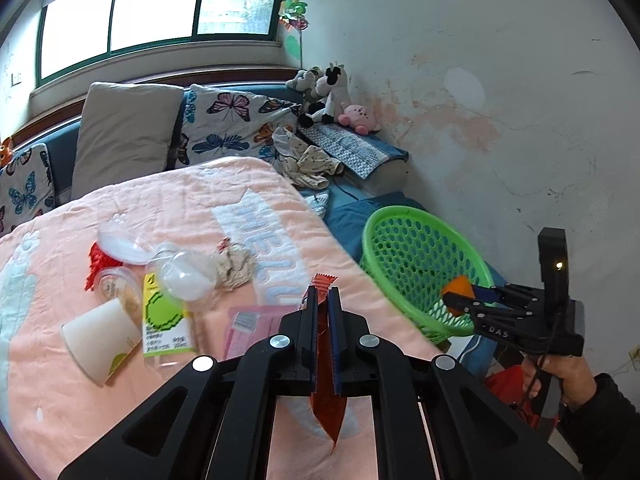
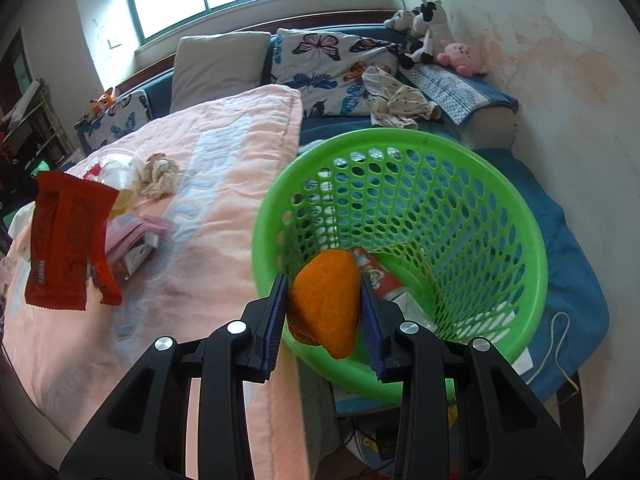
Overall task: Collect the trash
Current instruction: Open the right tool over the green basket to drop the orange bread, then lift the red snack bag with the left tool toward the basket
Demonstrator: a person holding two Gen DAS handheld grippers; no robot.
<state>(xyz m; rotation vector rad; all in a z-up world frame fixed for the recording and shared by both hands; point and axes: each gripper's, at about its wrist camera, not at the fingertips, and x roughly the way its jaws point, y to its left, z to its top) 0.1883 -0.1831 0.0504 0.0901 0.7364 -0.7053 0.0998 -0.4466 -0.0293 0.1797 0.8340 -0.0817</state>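
Note:
My left gripper (image 1: pixel 323 300) is shut on a red snack wrapper (image 1: pixel 326 404), held above the pink blanket (image 1: pixel 168 200); the wrapper also shows in the right wrist view (image 2: pixel 68 244). My right gripper (image 2: pixel 325 280) is shut on an orange peel (image 2: pixel 325 304) and holds it over the near rim of the green basket (image 2: pixel 520 216). The basket (image 1: pixel 384 220) stands at the bed's right edge with paper scraps inside. More trash lies on the blanket: a white paper cup (image 1: pixel 100 340), a green-and-yellow bottle (image 1: pixel 164 320), clear plastic lids (image 1: pixel 184 276), a crumpled tissue (image 1: pixel 236 264), a pink packet (image 1: pixel 248 324).
Pillows (image 1: pixel 124 136) and butterfly cushions (image 1: pixel 236 120) line the back of the bed. Plush toys (image 1: pixel 332 96) and crumpled clothes (image 1: pixel 308 160) lie near the wall. A blue sheet (image 2: pixel 576 264) lies under the basket. The wall (image 1: pixel 500 80) is close on the right.

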